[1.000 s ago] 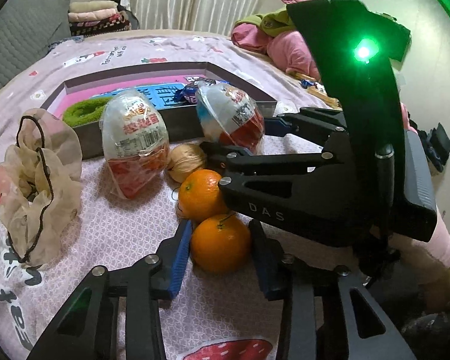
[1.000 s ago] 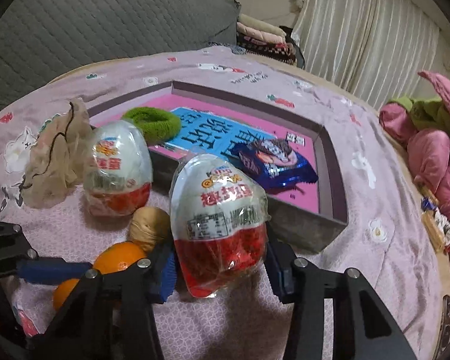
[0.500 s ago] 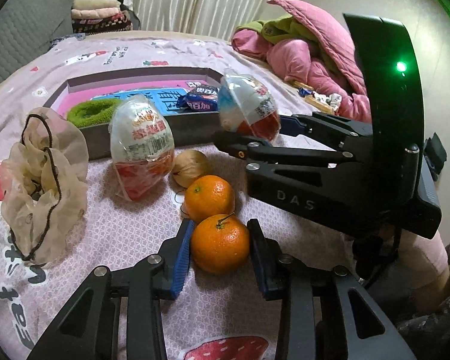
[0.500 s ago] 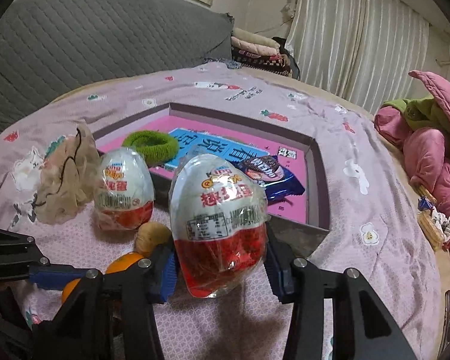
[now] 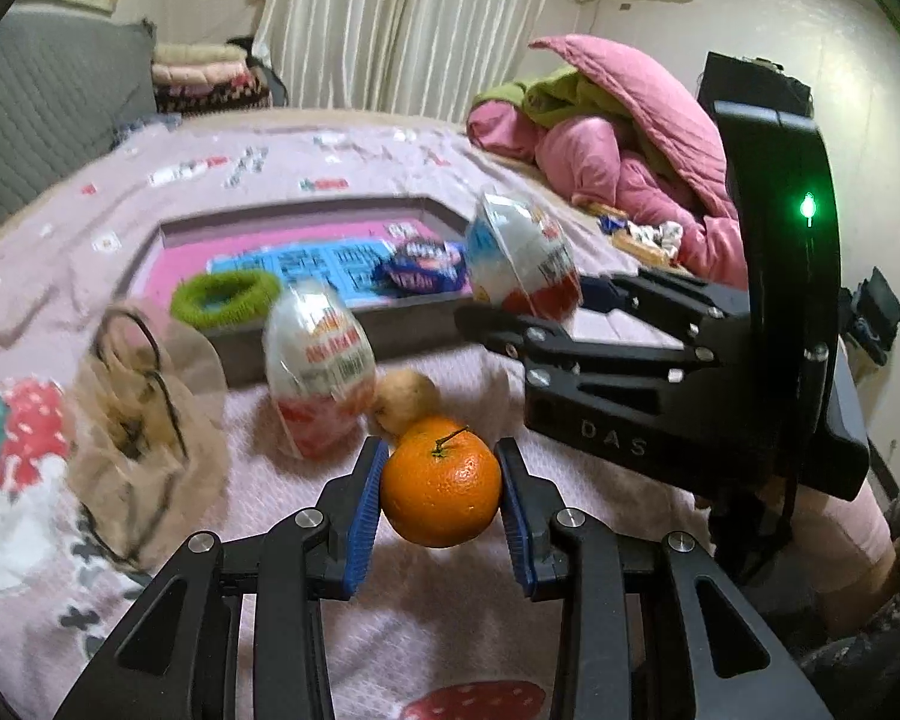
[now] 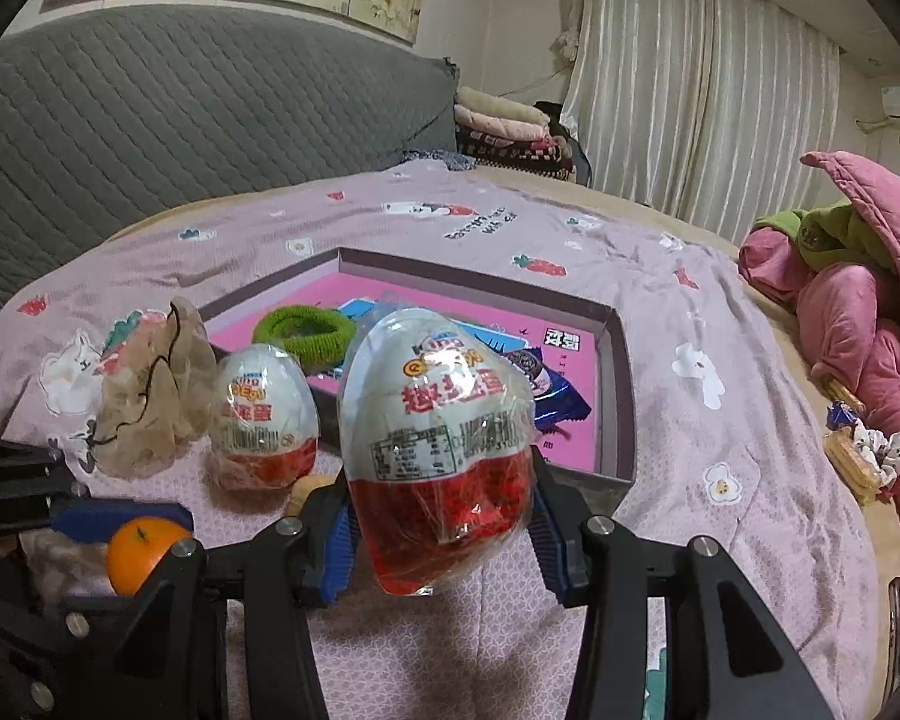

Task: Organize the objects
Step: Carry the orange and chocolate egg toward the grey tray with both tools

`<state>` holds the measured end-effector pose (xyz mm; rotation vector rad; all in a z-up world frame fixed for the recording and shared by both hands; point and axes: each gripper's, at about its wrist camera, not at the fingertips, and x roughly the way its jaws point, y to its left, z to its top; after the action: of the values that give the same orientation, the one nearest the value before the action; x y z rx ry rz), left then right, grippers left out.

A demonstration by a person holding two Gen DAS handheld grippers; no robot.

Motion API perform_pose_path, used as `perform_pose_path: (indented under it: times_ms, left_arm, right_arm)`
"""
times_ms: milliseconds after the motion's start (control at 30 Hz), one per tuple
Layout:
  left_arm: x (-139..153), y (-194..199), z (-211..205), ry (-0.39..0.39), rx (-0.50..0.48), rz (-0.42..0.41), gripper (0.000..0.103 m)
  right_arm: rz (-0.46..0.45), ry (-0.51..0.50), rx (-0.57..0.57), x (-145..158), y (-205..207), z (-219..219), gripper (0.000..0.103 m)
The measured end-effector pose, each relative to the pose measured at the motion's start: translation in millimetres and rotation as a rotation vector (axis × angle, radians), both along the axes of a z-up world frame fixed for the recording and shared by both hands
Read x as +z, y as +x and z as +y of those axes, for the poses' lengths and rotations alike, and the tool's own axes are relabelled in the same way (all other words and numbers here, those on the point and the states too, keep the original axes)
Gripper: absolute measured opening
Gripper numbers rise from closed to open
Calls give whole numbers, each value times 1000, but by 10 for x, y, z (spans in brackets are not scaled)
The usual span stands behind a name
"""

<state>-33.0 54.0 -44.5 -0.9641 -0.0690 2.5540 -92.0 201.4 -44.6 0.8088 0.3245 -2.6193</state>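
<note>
My left gripper [image 5: 441, 492] is shut on an orange [image 5: 441, 489], held just above the pink bed cover. My right gripper [image 6: 438, 516] is shut on a foil-wrapped chocolate egg [image 6: 438, 450], lifted in front of the grey tray [image 6: 624, 396]. In the left wrist view the same egg [image 5: 522, 267] hangs near the tray's front right corner. A second egg [image 5: 318, 360] and a beige ball [image 5: 405, 399] lie on the cover in front of the tray. Inside it are a green hair tie [image 6: 303, 330] and a blue snack packet [image 6: 540, 384].
A beige mesh pouch [image 5: 144, 414] lies left of the eggs. Pink and green quilts [image 6: 858, 312] are heaped at the right, with small wrappers [image 6: 858, 450] beside them. A grey padded headboard [image 6: 150, 120] runs behind the bed.
Both grippers have risen. The orange has come up off the cover in the left gripper, hiding the second orange behind it. The egg in the right gripper sits higher against the tray.
</note>
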Motion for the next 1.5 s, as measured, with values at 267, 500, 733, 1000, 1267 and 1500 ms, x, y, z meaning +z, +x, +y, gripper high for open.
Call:
perform_pose_path:
  times_ms: [267, 500, 733, 1000, 1267, 1500]
  left_arm:
    - [170, -9, -165, 1, 43, 68, 37]
    - [245, -101, -326, -1, 91, 85, 37]
    - [282, -178, -414, -5, 125, 89, 37]
    - [373, -288, -520, -12, 155, 110, 37]
    - [447, -424, -597, -21, 167, 132, 37]
    - [504, -550, -662, -13, 184, 144, 37]
  right_arm:
    - [20, -33, -9, 71, -4, 54, 49]
    - [39, -54, -13, 141, 50, 48, 49]
    - [65, -70, -26, 233, 101, 22, 49]
    - [87, -75, -37, 314, 109, -4, 49]
    - [106, -70, -48, 375, 67, -5, 49]
    - [117, -71, -60, 418, 8, 17, 49]
